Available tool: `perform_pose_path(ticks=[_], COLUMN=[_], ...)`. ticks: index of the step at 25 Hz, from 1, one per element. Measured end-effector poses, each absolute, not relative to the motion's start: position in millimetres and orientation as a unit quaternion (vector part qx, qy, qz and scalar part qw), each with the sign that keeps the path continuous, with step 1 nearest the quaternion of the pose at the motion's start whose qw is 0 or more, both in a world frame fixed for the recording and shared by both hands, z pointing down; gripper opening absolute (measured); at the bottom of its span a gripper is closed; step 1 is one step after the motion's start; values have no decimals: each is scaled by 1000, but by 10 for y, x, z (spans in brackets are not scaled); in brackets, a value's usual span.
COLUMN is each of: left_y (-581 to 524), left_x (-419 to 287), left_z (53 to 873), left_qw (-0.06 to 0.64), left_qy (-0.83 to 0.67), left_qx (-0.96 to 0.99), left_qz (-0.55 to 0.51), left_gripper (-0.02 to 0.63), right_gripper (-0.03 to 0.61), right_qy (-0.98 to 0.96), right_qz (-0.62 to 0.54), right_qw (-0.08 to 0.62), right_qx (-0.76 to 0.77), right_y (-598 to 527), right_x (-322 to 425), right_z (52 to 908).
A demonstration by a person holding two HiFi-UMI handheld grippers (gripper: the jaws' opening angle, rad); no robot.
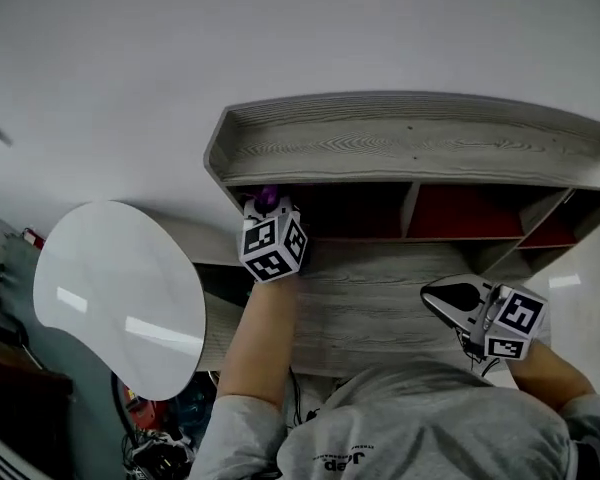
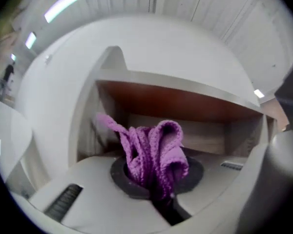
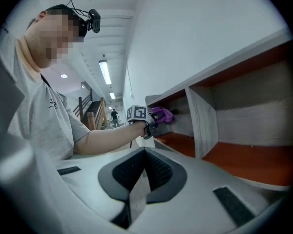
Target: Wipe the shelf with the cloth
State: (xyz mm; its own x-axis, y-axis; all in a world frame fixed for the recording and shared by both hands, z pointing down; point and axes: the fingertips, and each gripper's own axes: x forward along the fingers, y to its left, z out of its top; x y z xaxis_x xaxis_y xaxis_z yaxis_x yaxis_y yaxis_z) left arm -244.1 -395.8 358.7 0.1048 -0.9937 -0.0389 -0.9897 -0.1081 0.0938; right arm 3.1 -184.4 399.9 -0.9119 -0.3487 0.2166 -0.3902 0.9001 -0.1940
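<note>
A purple knitted cloth (image 2: 154,152) sits bunched between the jaws of my left gripper (image 2: 155,179), which is shut on it. In the head view the left gripper (image 1: 269,211) holds the cloth (image 1: 267,198) at the mouth of the leftmost compartment of the grey wooden shelf (image 1: 410,146), just under its top board. The right gripper view shows the cloth (image 3: 161,114) at that same opening. My right gripper (image 1: 458,296) hovers lower right over the grey board below the compartments, shut with nothing in it; its black pads (image 3: 158,172) meet at the tips.
The shelf has red-lined compartments (image 1: 465,211) split by grey dividers (image 3: 204,126). A round white tabletop (image 1: 120,293) stands to the left of the shelf. A white wall (image 1: 280,38) rises behind it. My own body is close below.
</note>
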Motion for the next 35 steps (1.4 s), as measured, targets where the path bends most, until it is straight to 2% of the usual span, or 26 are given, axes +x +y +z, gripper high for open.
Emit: perform_pose_path(ticks=[5, 13, 16, 23, 27, 32, 35], left_y=[-4042, -4240, -4276, -4234, -4160, -4078, -3974], left_x=[-2747, -2690, -2321, -760, -293, -364, -940], left_z=[3388, 3115, 3116, 3145, 3153, 3176, 3276], left_qw=[-2, -34, -52, -95, -104, -105, -73], left_qy=[-750, -738, -701, -576, -534, -529, -578], left_qx=[659, 672, 710, 812, 839, 842, 813], left_qz=[-58, -60, -42, -17, -13, -10, -9], left_gripper=[75, 69, 67, 69, 67, 72, 74], right_gripper=[9, 9, 11, 9, 9, 9, 9], right_qy=[-974, -966, -963, -958, -957, -959, -963], right_qz=[125, 139, 139, 136, 137, 132, 129], right_qw=[85, 77, 75, 61, 57, 60, 62], right_qx=[168, 205, 218, 245, 251, 244, 229], right_y=[-1894, -1935, -1943, -1917, -1882, -1855, -1840], right_x=[292, 407, 438, 681, 852, 876, 728], right_z=[4049, 4071, 4068, 4020, 4019, 4008, 4004])
